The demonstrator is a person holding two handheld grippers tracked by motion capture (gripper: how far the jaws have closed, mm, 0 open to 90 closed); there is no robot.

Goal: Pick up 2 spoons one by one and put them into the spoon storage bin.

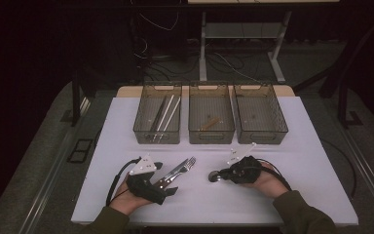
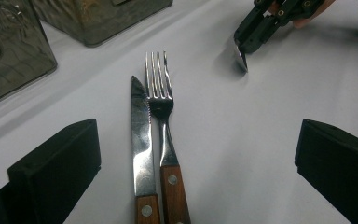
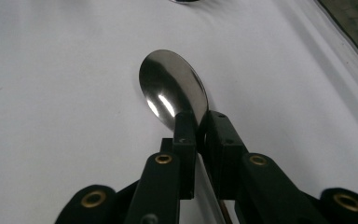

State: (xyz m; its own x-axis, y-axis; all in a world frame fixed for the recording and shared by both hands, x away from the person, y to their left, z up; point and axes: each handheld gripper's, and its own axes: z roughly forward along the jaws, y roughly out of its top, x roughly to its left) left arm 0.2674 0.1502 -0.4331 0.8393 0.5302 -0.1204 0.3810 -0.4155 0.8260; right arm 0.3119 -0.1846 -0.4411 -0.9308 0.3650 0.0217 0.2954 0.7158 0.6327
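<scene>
Lab or test-rig space, not a home: white rectangular tabletop (image 1: 297,146) in a dark room, loose black cables (image 1: 151,53) across the grey carpeted floor (image 1: 39,161), a grey metal desk frame (image 1: 238,44) behind, three smoky transparent plastic bins (image 1: 210,117) in a row.

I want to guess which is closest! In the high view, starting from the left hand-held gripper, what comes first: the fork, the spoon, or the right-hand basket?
1. Fork, right beside the left hand-held gripper.
2. Spoon, farther right.
3. Right-hand basket, far back on the right.

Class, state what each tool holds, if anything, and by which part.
The right tool grips the spoon at its neck, just below the bowl. The left tool holds nothing; knife and fork lie between its open jaws.
</scene>
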